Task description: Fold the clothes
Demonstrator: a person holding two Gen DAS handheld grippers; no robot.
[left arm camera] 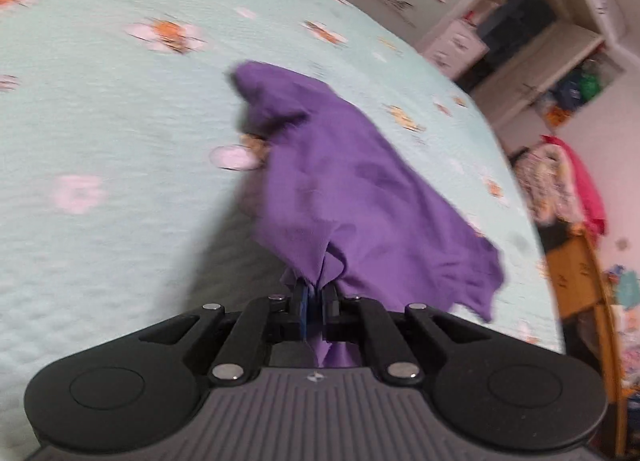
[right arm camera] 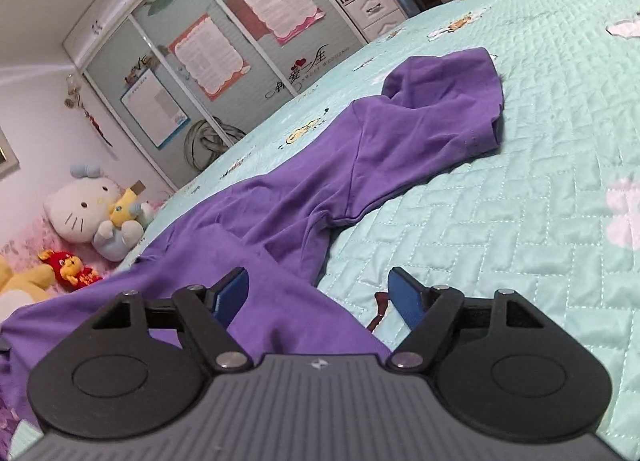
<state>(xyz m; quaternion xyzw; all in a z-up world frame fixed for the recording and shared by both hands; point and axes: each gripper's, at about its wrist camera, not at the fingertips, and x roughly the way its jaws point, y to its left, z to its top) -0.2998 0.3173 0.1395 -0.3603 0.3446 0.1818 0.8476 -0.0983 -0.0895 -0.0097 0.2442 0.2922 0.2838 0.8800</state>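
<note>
Your left gripper (left arm camera: 315, 295) pinches the purple shirt (right arm camera: 400, 141); your right gripper (right arm camera: 318, 295) hovers spread above it: keep the fabric taut.

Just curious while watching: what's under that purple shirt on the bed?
The purple shirt lies on a mint quilted bedspread printed with flowers. Whatever sits beneath its spread body is covered. The left gripper pinches one bunched part; the right gripper is open.

Left view motion-blurred, right view sharp; soft even light.
</note>
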